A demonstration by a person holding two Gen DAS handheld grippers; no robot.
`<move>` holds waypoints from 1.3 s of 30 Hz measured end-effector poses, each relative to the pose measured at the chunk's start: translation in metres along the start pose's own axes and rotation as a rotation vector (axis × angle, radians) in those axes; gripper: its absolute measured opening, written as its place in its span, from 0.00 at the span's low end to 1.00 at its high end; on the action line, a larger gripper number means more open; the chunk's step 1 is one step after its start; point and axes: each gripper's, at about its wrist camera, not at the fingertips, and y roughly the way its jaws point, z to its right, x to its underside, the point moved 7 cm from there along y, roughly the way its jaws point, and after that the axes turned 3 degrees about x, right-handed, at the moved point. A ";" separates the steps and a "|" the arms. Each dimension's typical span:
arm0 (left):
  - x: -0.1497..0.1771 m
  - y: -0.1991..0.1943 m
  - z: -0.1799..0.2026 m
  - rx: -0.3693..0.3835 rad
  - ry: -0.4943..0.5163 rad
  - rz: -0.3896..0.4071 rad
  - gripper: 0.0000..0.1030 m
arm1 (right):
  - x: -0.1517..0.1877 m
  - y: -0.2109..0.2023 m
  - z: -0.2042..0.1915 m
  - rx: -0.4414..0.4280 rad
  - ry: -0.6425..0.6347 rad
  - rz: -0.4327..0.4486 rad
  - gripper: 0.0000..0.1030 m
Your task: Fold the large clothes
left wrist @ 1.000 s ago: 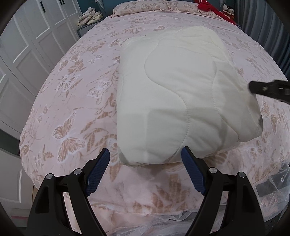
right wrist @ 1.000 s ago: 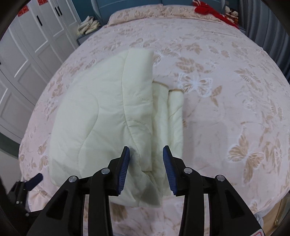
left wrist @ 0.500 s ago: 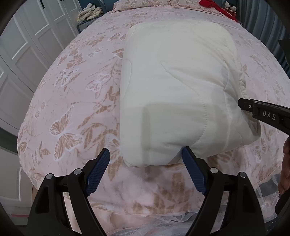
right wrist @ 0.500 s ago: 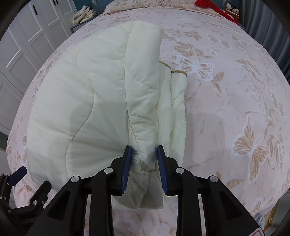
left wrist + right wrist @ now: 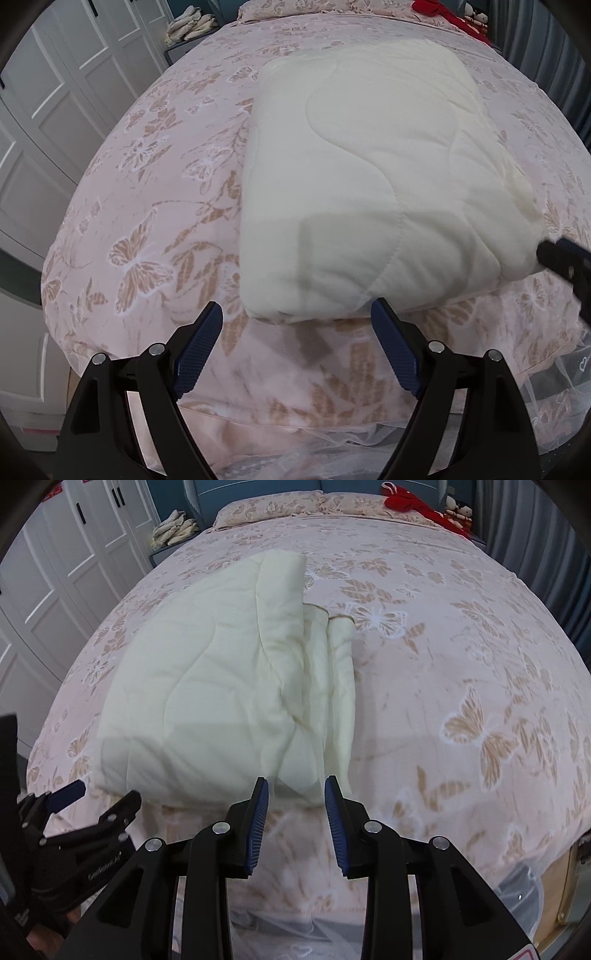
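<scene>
Right tongs (image 5: 295, 790) have let go of the folded quilt (image 5: 207, 701), now parted; left tongs (image 5: 295, 325) wide open, empty

Two matte black plastic grippers, left gripper (image 5: 296, 345) and right gripper (image 5: 296, 821), each with silver screws and ribbed dark blue fingers (image 5: 257, 823); small white lettering marks one.

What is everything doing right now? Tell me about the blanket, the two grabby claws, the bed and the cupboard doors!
Cream quilted blanket: folded into a thick bundle, lying on the bed.
Left gripper: open wide, holding nothing.
Right gripper: open, empty, just short of the blanket's edge.
Pink butterfly-print bed cover: spread flat.
White wardrobe doors: closed.
Red cloth: bunched by the pillows.
</scene>
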 end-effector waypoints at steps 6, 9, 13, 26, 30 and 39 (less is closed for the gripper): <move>0.007 -0.002 0.005 -0.014 0.008 0.011 0.78 | 0.014 0.003 -0.002 0.006 0.006 0.013 0.31; 0.011 -0.001 0.006 -0.017 0.007 0.017 0.78 | 0.019 0.002 -0.007 0.010 -0.003 0.028 0.38; 0.015 -0.003 0.006 -0.028 0.000 0.039 0.78 | 0.026 -0.001 -0.015 0.005 -0.009 0.042 0.38; 0.031 -0.014 0.014 -0.013 -0.018 0.098 0.78 | 0.044 -0.009 -0.032 0.001 -0.038 0.060 0.39; 0.032 -0.017 0.014 -0.021 -0.022 0.113 0.78 | 0.047 -0.010 -0.033 0.002 -0.039 0.061 0.39; 0.033 -0.024 0.014 -0.026 -0.033 0.137 0.77 | 0.051 -0.014 -0.032 0.011 -0.037 0.070 0.39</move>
